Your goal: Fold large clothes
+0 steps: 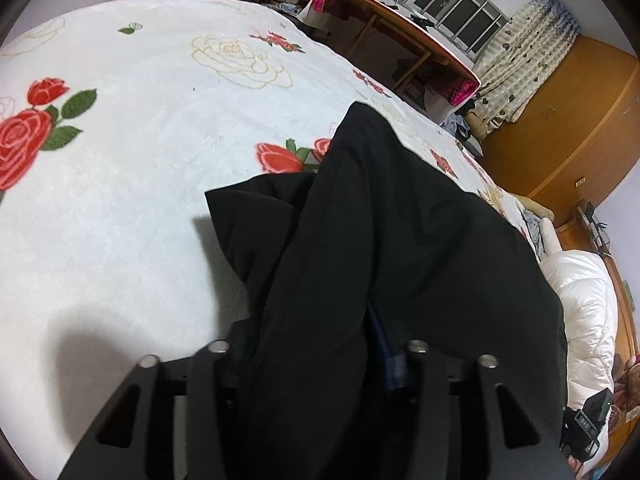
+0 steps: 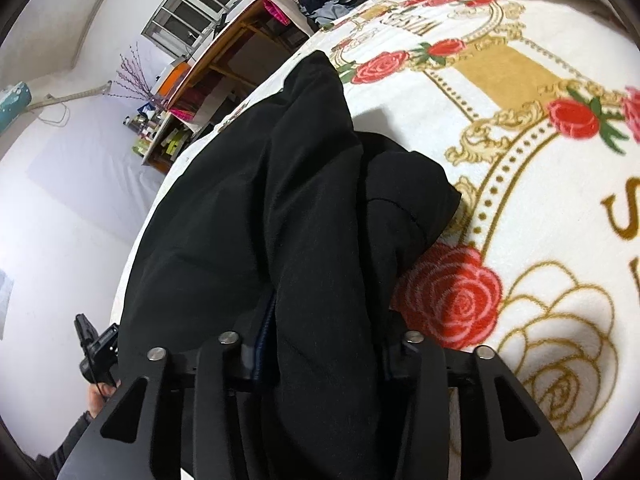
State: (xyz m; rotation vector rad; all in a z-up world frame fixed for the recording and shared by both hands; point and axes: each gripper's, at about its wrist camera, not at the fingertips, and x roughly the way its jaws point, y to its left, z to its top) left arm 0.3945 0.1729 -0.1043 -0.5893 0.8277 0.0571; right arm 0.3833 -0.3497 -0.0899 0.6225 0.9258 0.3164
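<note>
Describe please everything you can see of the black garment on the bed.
The black garment is large, of matte, slightly padded-looking fabric, with a dark blue lining showing at a gap near the grippers. It lies bunched lengthwise in thick folds on the white rose-patterned blanket, one flap spread flat to the side. Its near end sits between the fingers of the left gripper and the right gripper, which appear closed on it.

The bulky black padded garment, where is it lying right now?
The black padded garment lies on the white rose-print blanket near the bed's edge, bunched between both grippers' jaws, left gripper and right gripper.
</note>
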